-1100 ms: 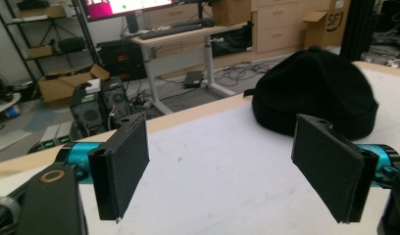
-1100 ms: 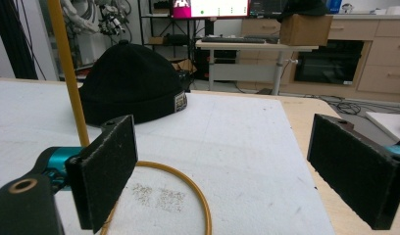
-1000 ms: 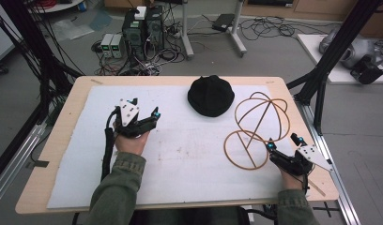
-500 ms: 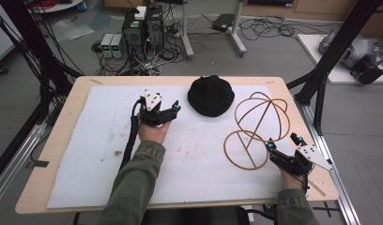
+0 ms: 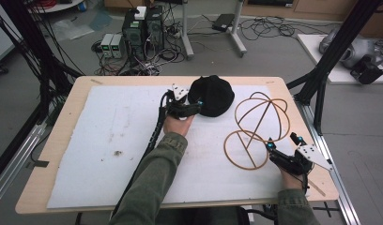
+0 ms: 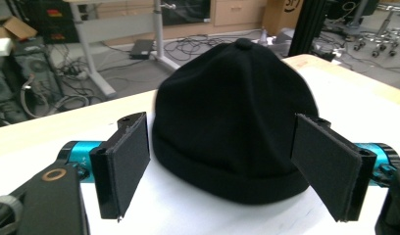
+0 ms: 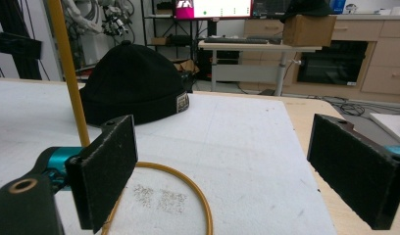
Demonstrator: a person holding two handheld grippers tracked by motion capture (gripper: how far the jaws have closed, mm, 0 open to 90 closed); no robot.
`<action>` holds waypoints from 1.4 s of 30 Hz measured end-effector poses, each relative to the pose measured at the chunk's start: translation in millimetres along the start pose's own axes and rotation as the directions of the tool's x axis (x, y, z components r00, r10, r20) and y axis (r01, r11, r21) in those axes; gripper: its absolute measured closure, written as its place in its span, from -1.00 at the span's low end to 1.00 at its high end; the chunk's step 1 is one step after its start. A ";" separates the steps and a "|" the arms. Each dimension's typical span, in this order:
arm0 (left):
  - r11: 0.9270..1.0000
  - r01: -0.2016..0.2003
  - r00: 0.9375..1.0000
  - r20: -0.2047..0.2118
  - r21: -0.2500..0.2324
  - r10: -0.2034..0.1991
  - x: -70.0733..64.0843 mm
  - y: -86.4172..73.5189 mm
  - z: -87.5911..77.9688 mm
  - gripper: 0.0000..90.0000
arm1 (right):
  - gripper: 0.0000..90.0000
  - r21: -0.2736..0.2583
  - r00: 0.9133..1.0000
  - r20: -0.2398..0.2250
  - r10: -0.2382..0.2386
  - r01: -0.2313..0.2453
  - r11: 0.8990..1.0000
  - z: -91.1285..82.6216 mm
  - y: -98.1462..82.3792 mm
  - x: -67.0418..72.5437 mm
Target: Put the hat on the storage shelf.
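A black beanie hat (image 5: 212, 95) lies at the back middle of the white mat (image 5: 110, 140). My left gripper (image 5: 195, 109) is open right at the hat's left front edge; in the left gripper view the hat (image 6: 232, 122) sits between the two pads (image 6: 124, 164), apart from both. A gold wire hat stand (image 5: 255, 126) lies on the mat to the right, with a ring base and a dome of hoops. My right gripper (image 5: 282, 142) is open beside the ring base; in the right gripper view the ring (image 7: 188, 188) curves past the left pad (image 7: 107, 171).
The wooden table edge (image 5: 316, 154) runs close to my right gripper. Black frame posts (image 5: 321, 79) stand at the table's right back corner. The hat (image 7: 132, 88) carries a small label (image 7: 182, 103) on its cuff.
My left gripper has moved right and away from me across the mat, up to the black hat. The right gripper and the wire stand have stayed still.
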State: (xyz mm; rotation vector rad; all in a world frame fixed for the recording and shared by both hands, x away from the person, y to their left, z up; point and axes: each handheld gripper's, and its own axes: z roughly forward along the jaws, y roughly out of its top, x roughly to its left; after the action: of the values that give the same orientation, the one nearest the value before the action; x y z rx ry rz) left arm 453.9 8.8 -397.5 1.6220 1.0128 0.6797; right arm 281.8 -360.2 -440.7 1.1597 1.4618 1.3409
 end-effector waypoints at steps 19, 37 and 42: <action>0.999 -0.005 1.000 0.019 0.039 0.005 -19.5 8.4 54.4 -0.50 | -0.76 0.001 1.000 0.005 -0.005 0.005 1.000 0.6 -0.1 -0.5; 0.996 0.026 1.000 0.000 0.080 -0.026 -20.9 5.2 74.1 -0.50 | -0.76 0.003 1.000 -0.004 -0.009 0.009 1.000 1.9 0.1 0.2; 0.996 0.030 1.000 -0.007 0.086 -0.029 -18.9 4.9 74.6 -0.43 | -0.76 0.004 1.000 -0.006 -0.017 0.017 1.000 2.0 0.0 0.1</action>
State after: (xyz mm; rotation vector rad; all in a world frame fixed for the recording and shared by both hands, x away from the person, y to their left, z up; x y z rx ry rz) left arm 508.4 -43.6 -412.6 1.6773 1.0814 0.6290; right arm 283.8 -359.7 -440.9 1.1441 1.4759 1.3324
